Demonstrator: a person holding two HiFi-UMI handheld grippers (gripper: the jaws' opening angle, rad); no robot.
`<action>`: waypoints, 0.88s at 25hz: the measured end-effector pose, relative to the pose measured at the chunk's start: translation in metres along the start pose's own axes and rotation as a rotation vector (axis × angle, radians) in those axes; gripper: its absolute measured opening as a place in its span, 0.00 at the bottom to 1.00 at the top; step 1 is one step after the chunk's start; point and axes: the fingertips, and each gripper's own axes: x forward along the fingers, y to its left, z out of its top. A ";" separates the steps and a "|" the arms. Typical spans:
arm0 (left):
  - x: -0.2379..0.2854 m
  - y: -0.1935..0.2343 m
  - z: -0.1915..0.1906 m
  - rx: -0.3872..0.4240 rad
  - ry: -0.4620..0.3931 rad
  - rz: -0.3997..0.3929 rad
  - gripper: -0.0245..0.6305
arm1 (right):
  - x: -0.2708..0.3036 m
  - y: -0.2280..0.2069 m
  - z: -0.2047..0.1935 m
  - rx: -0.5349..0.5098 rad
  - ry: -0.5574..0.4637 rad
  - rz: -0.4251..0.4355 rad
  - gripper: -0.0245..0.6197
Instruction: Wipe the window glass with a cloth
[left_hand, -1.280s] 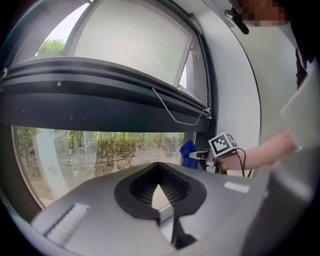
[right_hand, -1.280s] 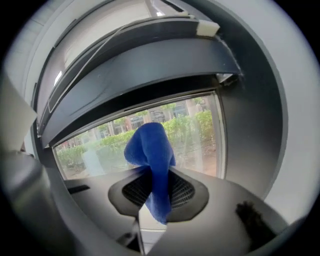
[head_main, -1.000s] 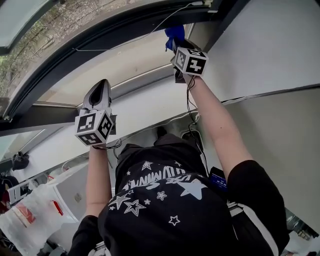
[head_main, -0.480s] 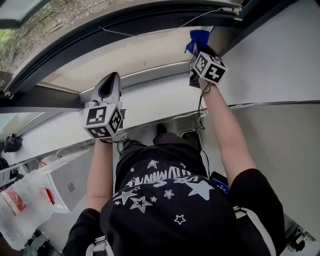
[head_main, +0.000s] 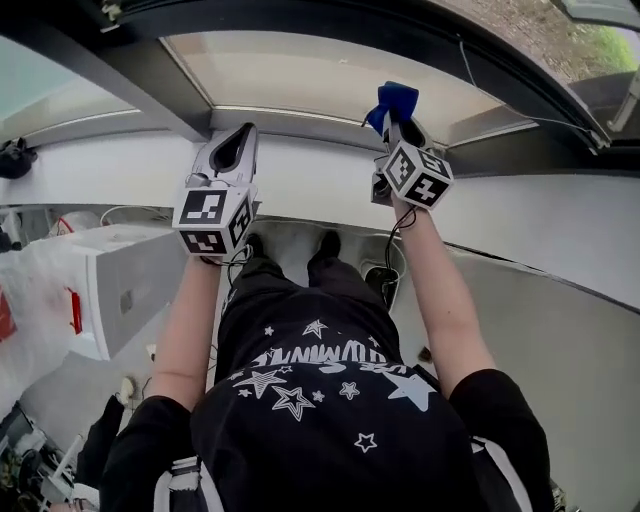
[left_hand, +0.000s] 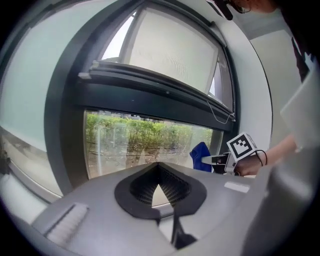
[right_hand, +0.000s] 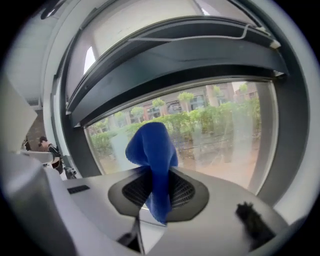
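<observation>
1. The right gripper (right_hand: 159, 189) is clamped on a blue cloth (right_hand: 151, 148), which sticks up from its jaws before the lower part of the window glass (right_hand: 225, 135).
2. The left gripper (left_hand: 159, 187) faces the same glass, jaws together and empty.

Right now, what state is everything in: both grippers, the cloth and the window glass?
Left gripper: jaws together, nothing between them.
Right gripper: jaws shut on the blue cloth.
Blue cloth: bunched, standing up from the jaws, one end hanging below them.
Window glass: pale streaks on it; whether the cloth touches it cannot be told.
</observation>
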 end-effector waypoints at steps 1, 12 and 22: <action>-0.009 0.018 -0.004 -0.006 0.000 0.021 0.05 | 0.010 0.026 -0.005 -0.010 0.007 0.034 0.15; -0.081 0.180 -0.057 -0.066 -0.020 0.171 0.05 | 0.119 0.283 -0.070 -0.182 0.073 0.343 0.15; -0.066 0.208 -0.083 -0.079 -0.026 0.096 0.05 | 0.199 0.344 -0.082 -0.240 0.075 0.370 0.15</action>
